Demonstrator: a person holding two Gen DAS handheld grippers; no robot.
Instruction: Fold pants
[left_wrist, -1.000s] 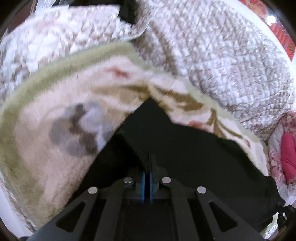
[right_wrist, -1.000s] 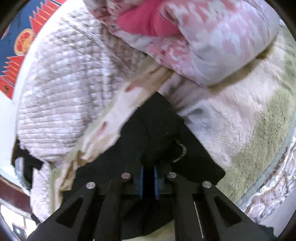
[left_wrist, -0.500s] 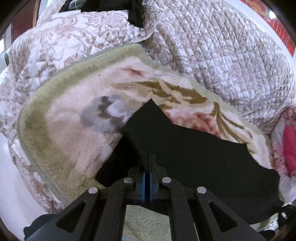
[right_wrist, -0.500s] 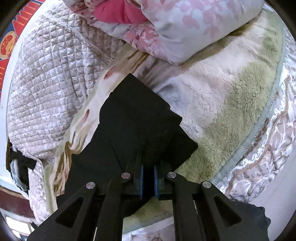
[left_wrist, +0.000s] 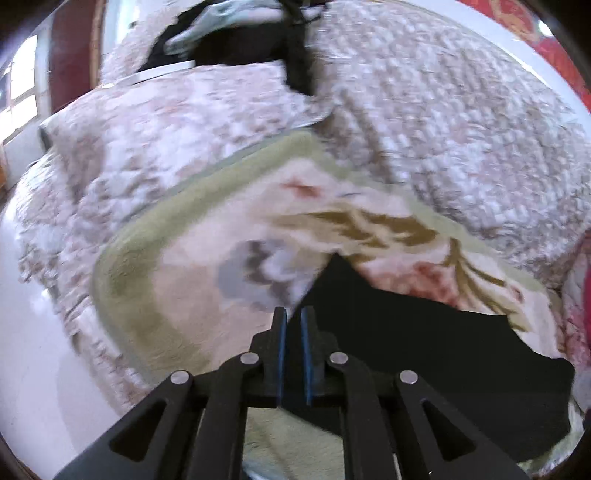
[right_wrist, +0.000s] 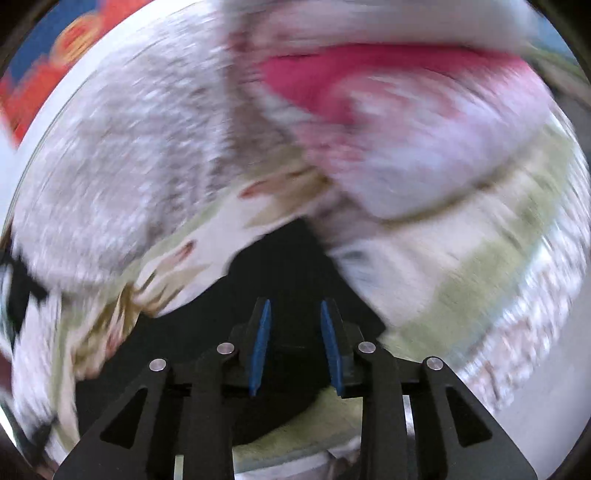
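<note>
Black fabric, the pants (left_wrist: 424, 354), is lying flat on a fleece blanket (left_wrist: 192, 295), filling the 3 to 5 o'clock part of the left wrist view; one corner is pointing toward 12 o'clock. In the right wrist view the pants (right_wrist: 280, 266) are sitting at centre and running toward 7 o'clock, much blurred.

The left gripper (left_wrist: 292, 317) is opening, its blue pads standing a narrow gap apart at the corner edge of the pants; no cloth is showing between them. The right gripper (right_wrist: 294, 314) is opening too, jaws visibly spread above the black cloth, pressing on nothing.

The blanket is showing a cream field with floral print and an olive-green border (left_wrist: 122, 266), and is spreading under the pants in every direction. A quilted bedspread (left_wrist: 461, 129) in pale pink and white is lying beyond it from 9 round to 2 o'clock. Dark clothing (left_wrist: 251, 44) is piling at 12 o'clock. A pink floral pillow (right_wrist: 424, 122) is resting at 1 o'clock in the right wrist view, touching the blanket. A window (left_wrist: 18, 96) is showing at 10 o'clock.
</note>
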